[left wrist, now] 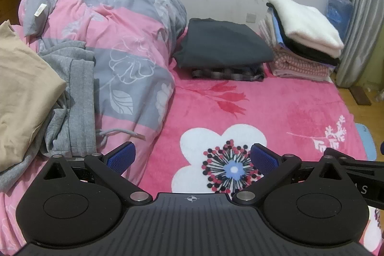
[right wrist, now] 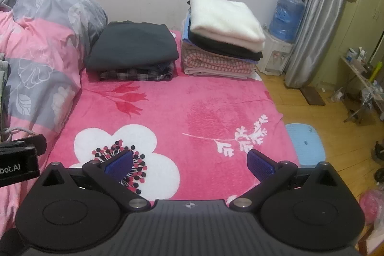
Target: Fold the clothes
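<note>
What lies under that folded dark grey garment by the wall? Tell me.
Under the dark grey garment lies a folded plaid piece; only its edge shows, the rest is covered.

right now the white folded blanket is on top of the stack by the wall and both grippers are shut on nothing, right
Not quite. The white folded blanket does top the stack, but both grippers are open: the right wrist view shows the right gripper spread wide, the left wrist view the left gripper.

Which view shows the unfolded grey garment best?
The left wrist view. There the grey garment lies crumpled in full sight at the left, beside the beige cloth and against the quilt. The right wrist view catches only a thin grey sliver at its left edge.
</note>
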{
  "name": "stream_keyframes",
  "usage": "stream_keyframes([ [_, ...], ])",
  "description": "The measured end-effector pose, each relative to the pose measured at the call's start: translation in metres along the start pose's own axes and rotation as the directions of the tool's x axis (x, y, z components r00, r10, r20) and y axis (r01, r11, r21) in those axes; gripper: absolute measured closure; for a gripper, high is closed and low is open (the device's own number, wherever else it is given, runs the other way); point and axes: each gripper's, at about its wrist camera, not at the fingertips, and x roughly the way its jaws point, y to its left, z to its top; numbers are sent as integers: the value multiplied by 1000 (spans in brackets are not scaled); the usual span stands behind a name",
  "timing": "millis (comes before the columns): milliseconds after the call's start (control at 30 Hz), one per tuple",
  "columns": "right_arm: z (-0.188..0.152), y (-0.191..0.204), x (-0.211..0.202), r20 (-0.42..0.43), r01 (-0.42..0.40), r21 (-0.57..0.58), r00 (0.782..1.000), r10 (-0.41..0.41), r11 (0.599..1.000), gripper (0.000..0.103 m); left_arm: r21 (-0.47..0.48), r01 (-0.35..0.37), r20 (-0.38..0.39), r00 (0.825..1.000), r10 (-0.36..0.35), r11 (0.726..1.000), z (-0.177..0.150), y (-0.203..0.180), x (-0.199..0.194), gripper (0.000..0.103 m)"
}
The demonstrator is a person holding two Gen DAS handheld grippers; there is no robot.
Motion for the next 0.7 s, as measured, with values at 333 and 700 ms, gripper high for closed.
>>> stream_keyframes([
  [333,1,0,1,-7,-5,-4,1000,5,1000,0,-1,-1,-9,1000,1,1000,-2,-2,2,0],
  [700,0,1,3,-11,0,-4,1000,0,1000,0,0,-3,-11,1000,3,1000,-3,-2,3,0],
])
